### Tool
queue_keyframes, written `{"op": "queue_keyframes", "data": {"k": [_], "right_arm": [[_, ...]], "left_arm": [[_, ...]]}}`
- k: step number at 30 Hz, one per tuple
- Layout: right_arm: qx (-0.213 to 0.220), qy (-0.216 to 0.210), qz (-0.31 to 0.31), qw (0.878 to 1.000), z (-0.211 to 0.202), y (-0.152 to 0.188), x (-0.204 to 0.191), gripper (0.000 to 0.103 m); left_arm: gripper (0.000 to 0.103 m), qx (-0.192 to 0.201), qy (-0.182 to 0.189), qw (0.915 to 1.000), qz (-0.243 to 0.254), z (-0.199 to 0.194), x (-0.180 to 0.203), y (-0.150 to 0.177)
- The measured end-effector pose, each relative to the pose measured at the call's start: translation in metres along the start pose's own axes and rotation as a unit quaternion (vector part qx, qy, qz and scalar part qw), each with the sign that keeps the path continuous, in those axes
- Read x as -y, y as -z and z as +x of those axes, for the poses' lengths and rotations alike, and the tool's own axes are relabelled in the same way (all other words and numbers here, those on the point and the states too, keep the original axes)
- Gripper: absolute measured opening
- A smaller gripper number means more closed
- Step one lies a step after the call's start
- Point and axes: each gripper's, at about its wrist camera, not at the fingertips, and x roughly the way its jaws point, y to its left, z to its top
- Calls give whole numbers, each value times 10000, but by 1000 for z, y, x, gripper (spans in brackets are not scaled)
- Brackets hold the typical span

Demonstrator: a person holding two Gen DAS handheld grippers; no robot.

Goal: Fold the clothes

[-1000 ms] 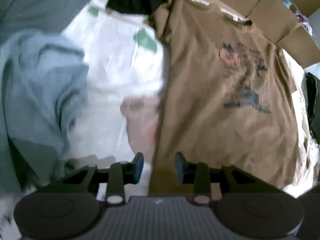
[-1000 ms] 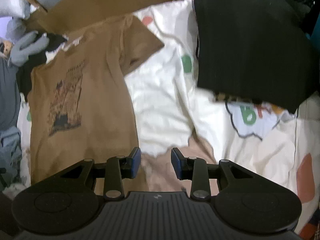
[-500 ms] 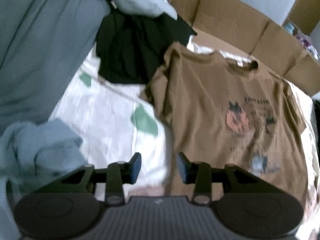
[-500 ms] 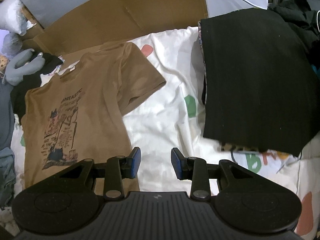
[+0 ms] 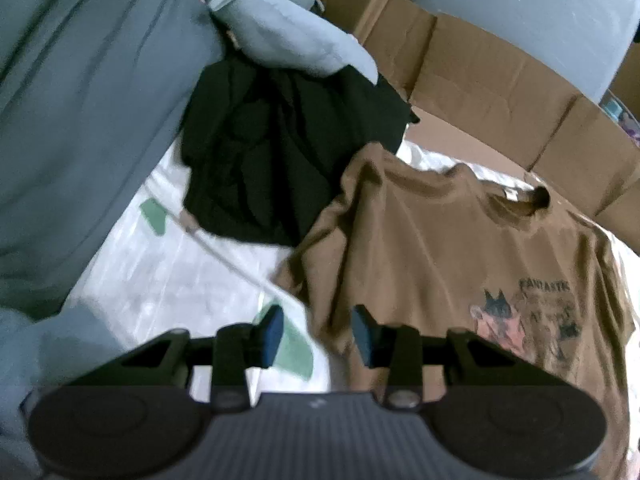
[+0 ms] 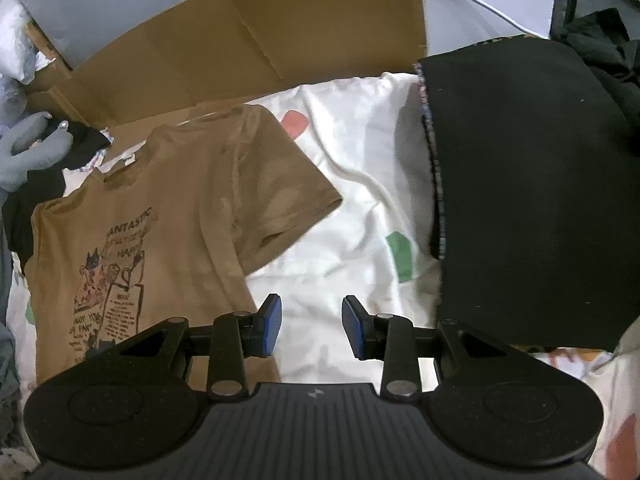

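One brown T-shirt (image 6: 192, 216) reads, seemingly, "FANTASTIC".

Grippers: two, one per view. The left gripper (image 5: 318, 334) and the right gripper (image 6: 311, 326) each carry two blue-padded fingers set apart, with nothing between them.

Brown T-shirts: one (image 6: 160, 220), lying flat at left of the right view, with one print (image 6: 110, 276) on its front.

Black garments: two. One crumpled heap (image 5: 288, 152) sits at upper centre of the left view; one flat folded piece (image 6: 532, 192) lies at right of the right view.

Cardboard sheets (image 6: 256, 40): the exact count cannot be told.

White patterned sheets: one (image 6: 360, 184).
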Motion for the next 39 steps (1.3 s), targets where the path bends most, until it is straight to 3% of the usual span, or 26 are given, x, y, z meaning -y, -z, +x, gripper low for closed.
{"op": "queue_keyframes", "data": {"k": [11, 13, 15, 17, 19, 20, 23, 28, 39], "right_arm": [[-178, -545, -575, 9967, 39, -7, -63, 40], [-215, -658, -701, 9951, 47, -9, -75, 40], [-252, -772, -827, 9933, 54, -10, -88, 40], [-284, -998, -1045, 9891, 72, -15, -108, 40], [-315, -1226, -1265, 9839, 89, -20, -129, 40], [-331, -1339, -1375, 9809, 98, -22, -139, 40], [-450, -1600, -1795, 9696, 128, -24, -170, 40], [-975, -1648, -2518, 9486, 161, -36, -219, 40], [-1343, -1771, -3520, 9092, 179, -121, -314, 40]], "left_arm": [[42, 10, -139, 9999, -75, 65, 4, -12], [53, 13, -77, 9999, -127, 74, 3, -13], [56, 23, -128, 9998, -118, 84, 4, -14], [47, 43, -190, 9998, -55, 93, 6, -15], [10, 5, -143, 9999, -18, 100, 7, -14], [6, -14, -120, 9999, 1, 104, 7, -14], [3, 15, -84, 9999, 53, 104, 10, -12], [3, -86, -112, 9999, -52, 88, 4, -14], [3, -249, -469, 9906, -1257, 42, -56, -4]]}}
